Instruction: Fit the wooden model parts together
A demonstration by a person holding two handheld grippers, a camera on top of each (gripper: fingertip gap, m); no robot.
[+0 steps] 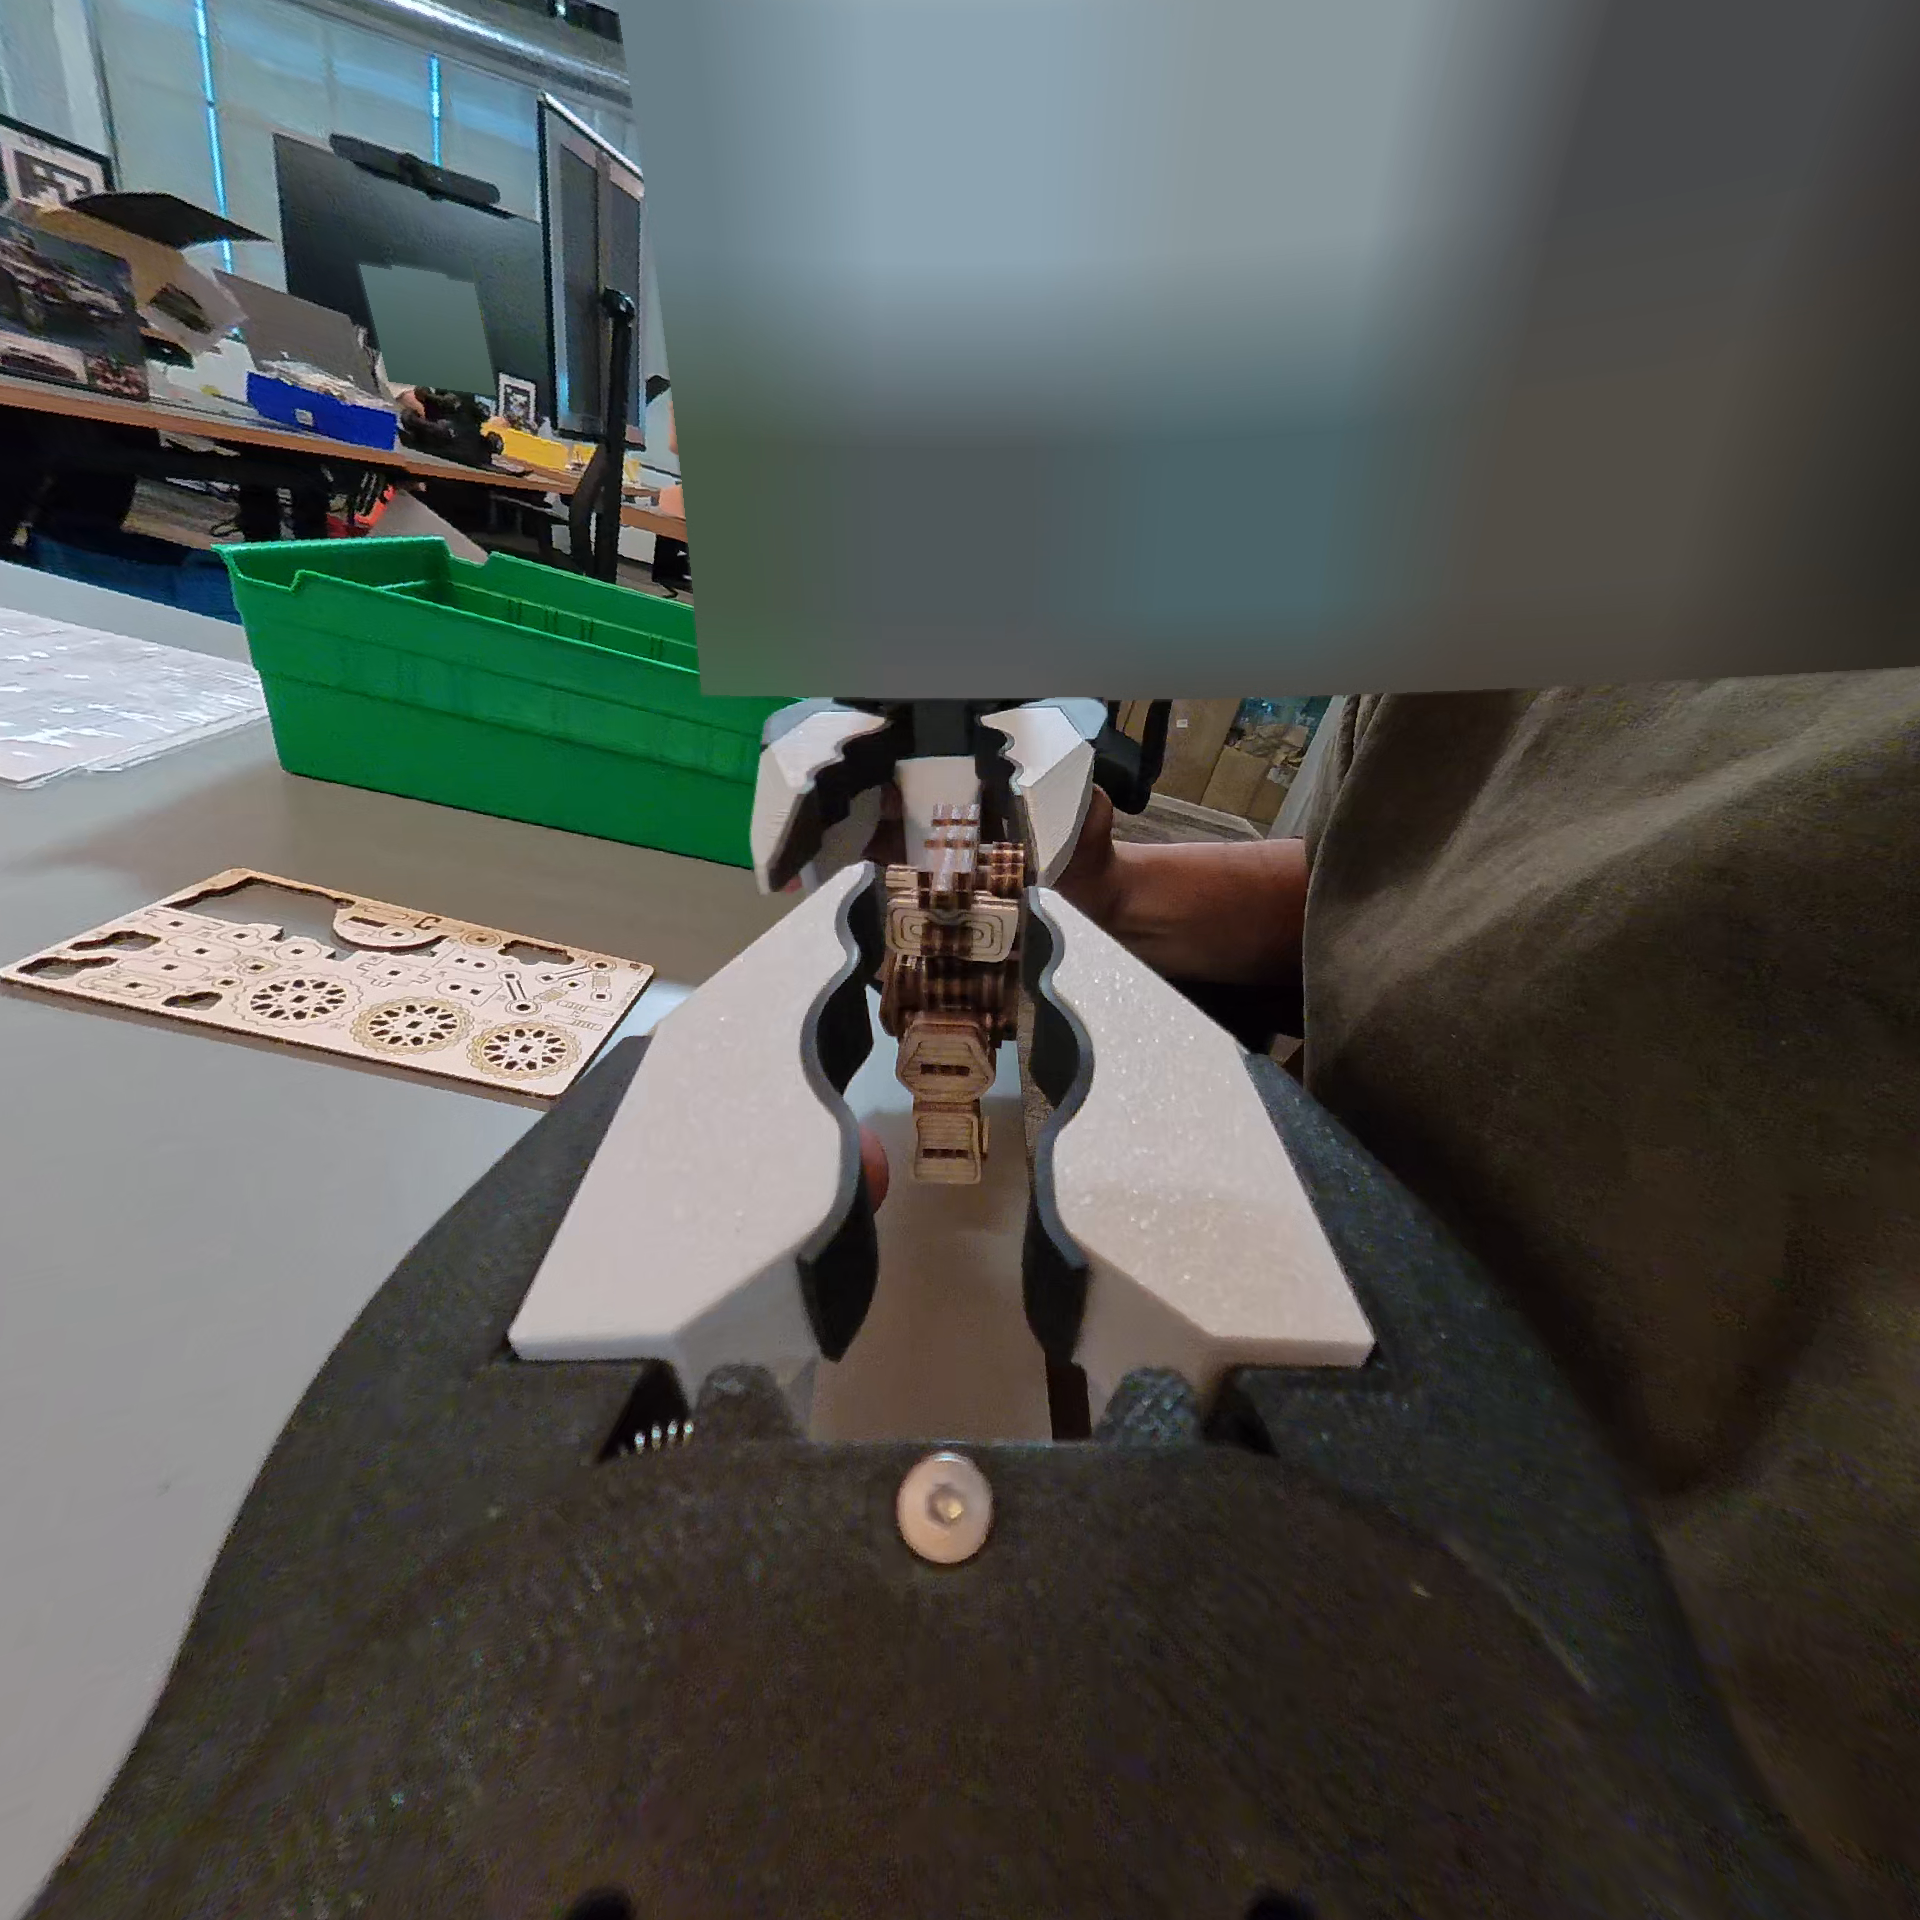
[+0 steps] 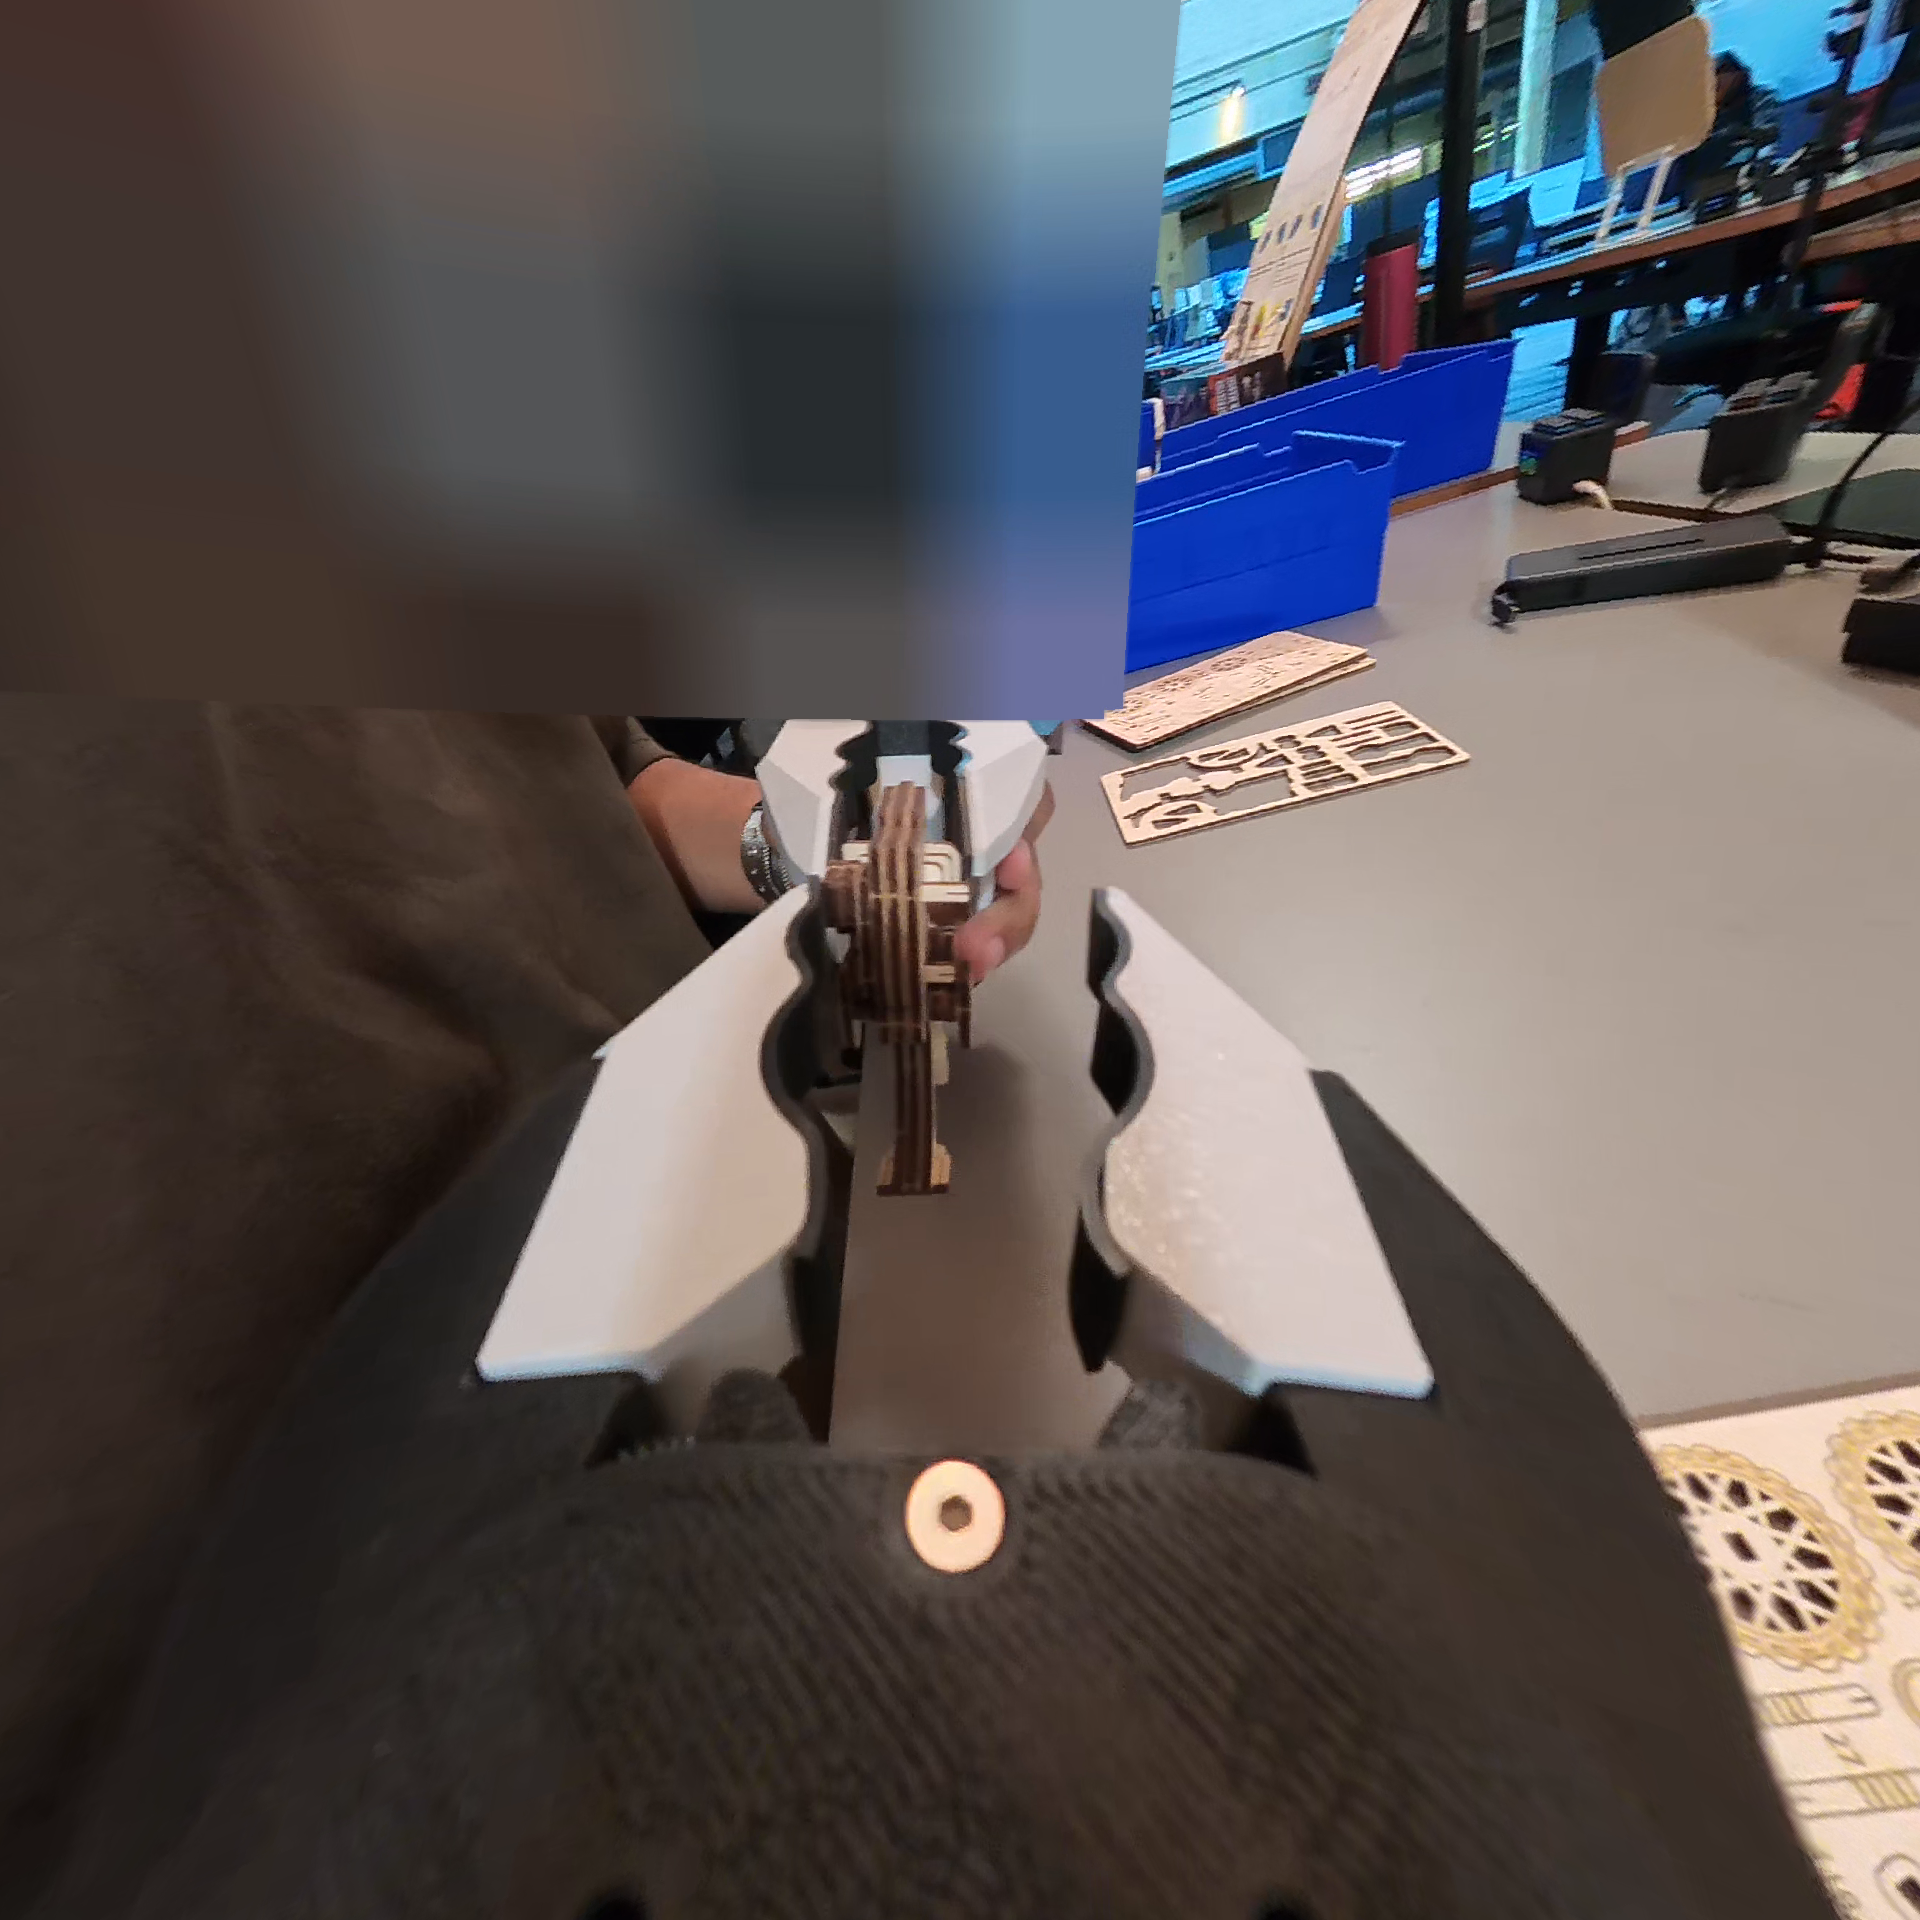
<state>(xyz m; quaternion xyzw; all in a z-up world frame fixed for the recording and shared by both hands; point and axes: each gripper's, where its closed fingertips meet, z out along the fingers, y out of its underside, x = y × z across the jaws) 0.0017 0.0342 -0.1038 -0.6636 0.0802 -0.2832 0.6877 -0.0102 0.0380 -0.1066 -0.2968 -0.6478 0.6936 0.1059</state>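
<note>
Jaws of left gripper (image 1: 940, 914) clamped on wooden model (image 1: 945, 987) — long axis along jaws; right gripper (image 2: 945, 956) jaws apart, model's far end between them, nearer its left jaw.

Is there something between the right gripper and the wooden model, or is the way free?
Nothing visible stands in the way. The right gripper is open, and the wooden model already reaches in between its fingers, close to one finger and apart from the other. The left gripper holds the model from the opposite side.
</note>
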